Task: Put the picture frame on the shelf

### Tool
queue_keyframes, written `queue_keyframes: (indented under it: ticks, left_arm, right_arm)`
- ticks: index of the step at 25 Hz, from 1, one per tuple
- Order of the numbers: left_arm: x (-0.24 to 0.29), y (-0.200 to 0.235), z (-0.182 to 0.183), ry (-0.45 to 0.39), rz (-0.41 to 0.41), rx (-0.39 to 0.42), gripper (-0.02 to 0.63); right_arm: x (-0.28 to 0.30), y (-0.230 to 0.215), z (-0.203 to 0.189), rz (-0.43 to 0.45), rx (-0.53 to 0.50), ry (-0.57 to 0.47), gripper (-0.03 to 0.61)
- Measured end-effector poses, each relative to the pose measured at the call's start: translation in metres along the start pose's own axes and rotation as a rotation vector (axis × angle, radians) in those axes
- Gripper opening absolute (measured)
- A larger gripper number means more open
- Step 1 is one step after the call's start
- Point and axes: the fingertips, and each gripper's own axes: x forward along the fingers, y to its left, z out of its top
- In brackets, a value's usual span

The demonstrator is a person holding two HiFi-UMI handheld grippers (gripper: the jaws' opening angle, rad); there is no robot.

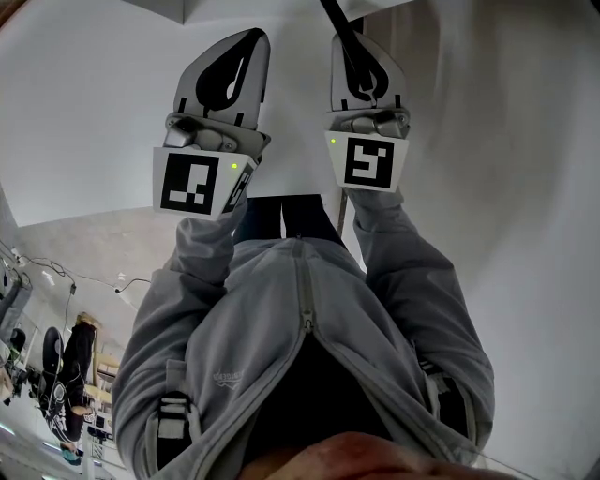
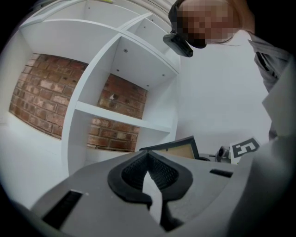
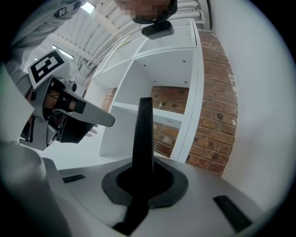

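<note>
My right gripper (image 3: 143, 163) is shut on the picture frame (image 3: 142, 134), which shows edge-on as a thin black bar standing up from between the jaws. In the left gripper view the same frame (image 2: 178, 149) has a black rim and a tan panel. The head view shows only a black strip of the frame (image 1: 339, 23) above the right gripper (image 1: 352, 49). My left gripper (image 2: 148, 154) is shut with nothing in it and is held just left of the right one (image 1: 249, 45). A white shelf unit (image 3: 163, 115) with open cubbies and a brick back (image 2: 124, 121) stands ahead of both grippers.
A brick wall (image 3: 216, 115) runs to the right of the shelf unit, beside a plain white wall (image 2: 217, 106). The person's grey jacket (image 1: 300, 347) fills the lower head view. Other people and equipment (image 1: 66, 375) show at its lower left.
</note>
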Motion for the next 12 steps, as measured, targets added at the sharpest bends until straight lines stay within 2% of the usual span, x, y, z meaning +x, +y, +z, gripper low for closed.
queue_keyframes:
  ticks: [5,12]
  left_arm:
    - [0.001,0.005,0.002,0.015,0.000,-0.027,0.008]
    - [0.005,0.000,0.003,0.045,-0.021,-0.030,0.008]
  right_arm:
    - [0.007,0.001,-0.001,0.032,-0.096,0.058,0.035]
    - [0.016,-0.001,0.001,0.042,-0.141,0.074,0.035]
